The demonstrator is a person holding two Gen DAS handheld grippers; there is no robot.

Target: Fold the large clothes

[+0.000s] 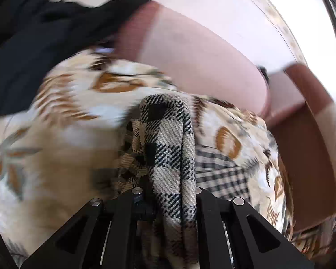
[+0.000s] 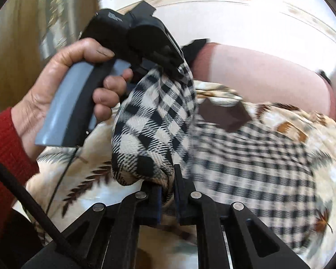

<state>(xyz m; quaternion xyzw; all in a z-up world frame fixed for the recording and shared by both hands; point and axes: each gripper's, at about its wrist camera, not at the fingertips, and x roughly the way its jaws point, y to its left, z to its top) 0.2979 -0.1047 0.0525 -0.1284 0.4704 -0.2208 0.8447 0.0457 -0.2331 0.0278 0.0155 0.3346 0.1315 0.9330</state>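
A black-and-beige plaid garment (image 2: 246, 148) lies spread on a floral bedspread (image 2: 306, 121), with a brown patch (image 2: 224, 114) near its far edge. My right gripper (image 2: 168, 190) is shut on a raised fold of the plaid cloth (image 2: 150, 123). My left gripper (image 1: 168, 192) is shut on another bunch of the same cloth (image 1: 168, 139), which fills the space between its fingers. In the right wrist view the left gripper (image 2: 174, 67) hangs above, held by a hand in a red sleeve (image 2: 56, 85), clamping the cloth's top.
A dark garment (image 1: 44, 40) lies at the far left of the bed. A pink and brown headboard or cushion (image 1: 201, 62) runs behind the bed. A wooden door or wardrobe (image 2: 22, 33) stands at the left. A black cable (image 2: 29, 201) crosses the lower left.
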